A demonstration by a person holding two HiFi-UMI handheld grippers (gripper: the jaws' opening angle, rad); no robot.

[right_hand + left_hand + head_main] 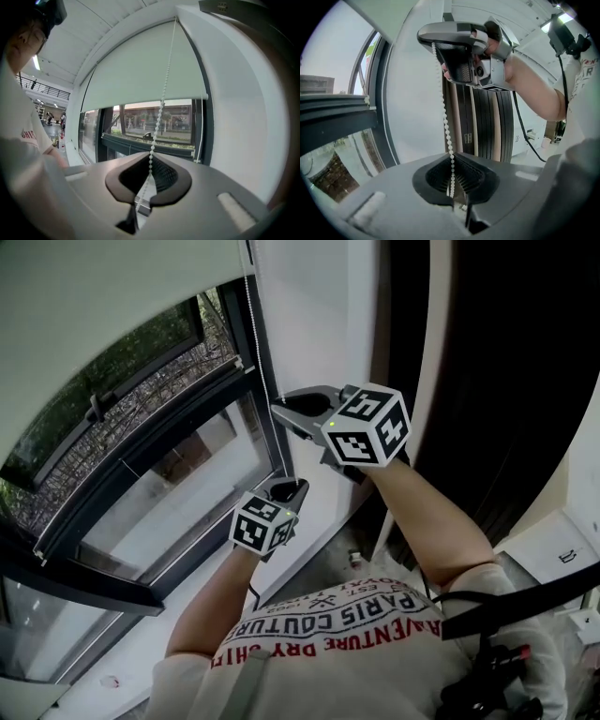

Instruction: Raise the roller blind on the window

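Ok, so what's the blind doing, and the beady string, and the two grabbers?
Roller blind: partly down, covering the window's top, glass showing below.
Bead chain: pinched in both grippers, stretched straight between them.
Left gripper: shut on the bead chain.
Right gripper: shut on the bead chain, higher up.

The head view looks steeply down over both arms at the window (141, 456). Both gripper views sit close on the bead chain (446, 122), facing upward; the left one also frames the right gripper (436, 43).
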